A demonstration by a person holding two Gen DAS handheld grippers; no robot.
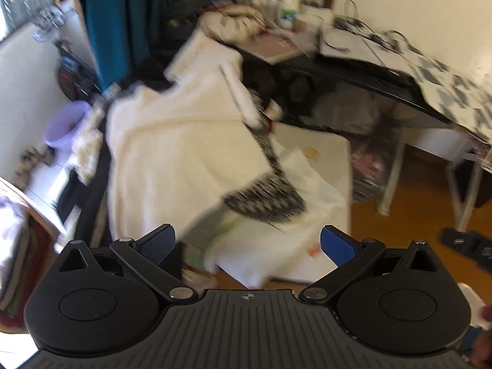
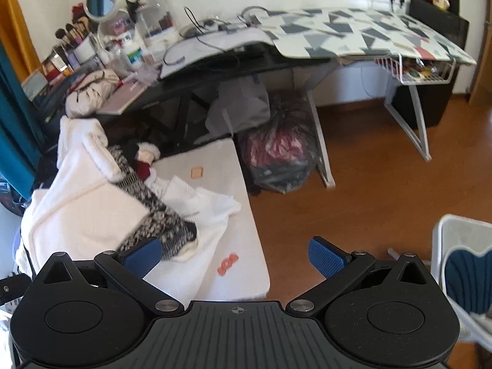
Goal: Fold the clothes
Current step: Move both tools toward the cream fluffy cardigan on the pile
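Note:
A cream fleece garment (image 1: 178,141) lies heaped on a low white table (image 1: 319,160), with a black-and-white patterned knit (image 1: 270,196) across it and a thin white garment (image 1: 307,178) beneath. The left wrist view is motion-blurred. My left gripper (image 1: 247,243) is open and empty, above the near end of the pile. In the right wrist view the cream garment (image 2: 80,203), the patterned knit (image 2: 160,215) and the white garment (image 2: 203,203) lie on the same table (image 2: 246,264). My right gripper (image 2: 235,256) is open and empty over the table's near right corner.
A cluttered dark desk (image 2: 196,70) stands behind the table, joined by a board with a geometric-print cover (image 2: 369,33). Bags (image 2: 276,156) sit under the desk. Wooden floor (image 2: 369,196) lies to the right, with a white chair (image 2: 461,261) at the near right. A teal curtain (image 1: 113,21) hangs left.

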